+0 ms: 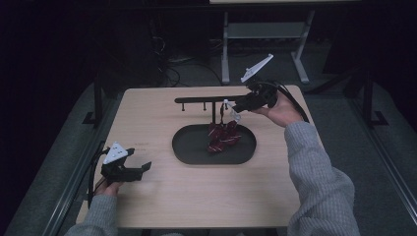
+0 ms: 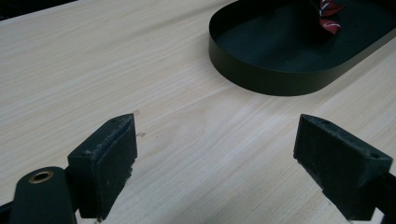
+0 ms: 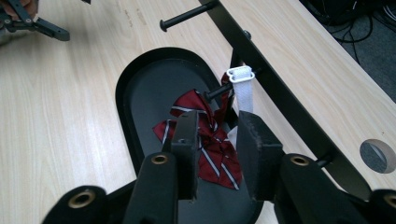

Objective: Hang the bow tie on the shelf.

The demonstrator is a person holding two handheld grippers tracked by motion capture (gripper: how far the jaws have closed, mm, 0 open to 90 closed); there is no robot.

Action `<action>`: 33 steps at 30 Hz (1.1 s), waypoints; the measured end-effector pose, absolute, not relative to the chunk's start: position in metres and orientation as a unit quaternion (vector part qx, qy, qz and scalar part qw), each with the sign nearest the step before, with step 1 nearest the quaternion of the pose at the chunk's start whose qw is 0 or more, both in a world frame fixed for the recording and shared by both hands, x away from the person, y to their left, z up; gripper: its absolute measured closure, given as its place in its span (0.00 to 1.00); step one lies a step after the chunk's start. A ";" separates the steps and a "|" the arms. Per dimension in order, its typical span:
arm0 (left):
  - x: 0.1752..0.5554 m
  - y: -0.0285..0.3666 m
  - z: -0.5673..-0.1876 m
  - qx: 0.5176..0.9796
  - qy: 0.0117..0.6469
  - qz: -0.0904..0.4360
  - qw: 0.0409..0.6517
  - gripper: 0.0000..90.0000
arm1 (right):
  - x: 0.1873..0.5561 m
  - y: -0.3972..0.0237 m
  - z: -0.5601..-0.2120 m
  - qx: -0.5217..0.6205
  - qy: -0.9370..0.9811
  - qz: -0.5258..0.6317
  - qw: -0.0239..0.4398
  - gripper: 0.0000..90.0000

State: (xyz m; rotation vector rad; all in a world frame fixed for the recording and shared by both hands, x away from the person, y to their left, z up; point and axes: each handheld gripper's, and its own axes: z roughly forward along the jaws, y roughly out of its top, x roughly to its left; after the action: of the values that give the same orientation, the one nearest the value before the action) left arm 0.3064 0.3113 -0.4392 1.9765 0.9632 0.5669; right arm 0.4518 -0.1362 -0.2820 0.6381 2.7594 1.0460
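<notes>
A dark red bow tie (image 3: 205, 140) with white stripes hangs by its white strap (image 3: 243, 88) from a peg (image 3: 217, 92) of the black rack (image 3: 280, 88), its lower part over the black oval tray (image 3: 140, 98). My right gripper (image 3: 217, 123) is at the tie, jaws a little apart, with the strap just beside the right pad (image 3: 254, 149) and no visible pinch. From above, the right gripper (image 1: 237, 108) reaches the rack (image 1: 206, 100) from the right, above the tie (image 1: 223, 137). My left gripper (image 1: 142, 169) rests open near the front left, jaws wide over bare wood (image 2: 215, 135).
The tray (image 1: 196, 152) lies mid-table; its near wall (image 2: 280, 81) is ahead of the left gripper. A long free peg (image 3: 187, 16) sticks out from the rack's far end. A round hole (image 3: 377, 155) pierces the tabletop. Another table's frame (image 1: 265, 29) and cables stand behind.
</notes>
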 end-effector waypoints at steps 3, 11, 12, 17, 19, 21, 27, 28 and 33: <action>0.306 0.312 -0.439 0.790 0.385 0.226 0.420 0.14 | 0.451 -0.138 -0.282 0.210 0.912 0.348 0.062 0.75; 0.306 0.312 -0.439 0.790 0.385 0.227 0.420 0.14 | 0.444 -0.144 -0.281 0.210 0.910 0.352 0.061 0.71; 0.306 0.312 -0.439 0.790 0.385 0.227 0.421 0.14 | 0.443 -0.145 -0.281 0.212 0.909 0.353 0.061 0.70; 0.306 0.312 -0.439 0.789 0.385 0.227 0.421 0.14 | 0.440 -0.148 -0.281 0.213 0.908 0.355 0.059 0.69; 0.306 0.312 -0.439 0.790 0.385 0.227 0.420 0.14 | 0.438 -0.150 -0.280 0.217 0.907 0.358 0.056 0.68; 0.306 0.312 -0.439 0.790 0.385 0.227 0.419 0.14 | 0.436 -0.151 -0.280 0.219 0.907 0.355 0.055 0.67; 0.306 0.313 -0.438 0.789 0.385 0.229 0.421 0.14 | 0.431 -0.154 -0.279 0.219 0.906 0.359 0.054 0.66; 0.306 0.313 -0.438 0.788 0.385 0.229 0.422 0.14 | 0.430 -0.155 -0.279 0.218 0.905 0.360 0.054 0.65; 0.306 0.313 -0.438 0.789 0.385 0.229 0.420 0.14 | 0.425 -0.161 -0.279 0.221 0.904 0.362 0.054 0.63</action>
State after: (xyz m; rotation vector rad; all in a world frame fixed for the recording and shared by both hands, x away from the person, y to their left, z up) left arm 0.3061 0.3127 -0.4384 1.9785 0.9638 0.5737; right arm 0.4251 -0.1606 -0.2789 0.6719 2.7452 1.1003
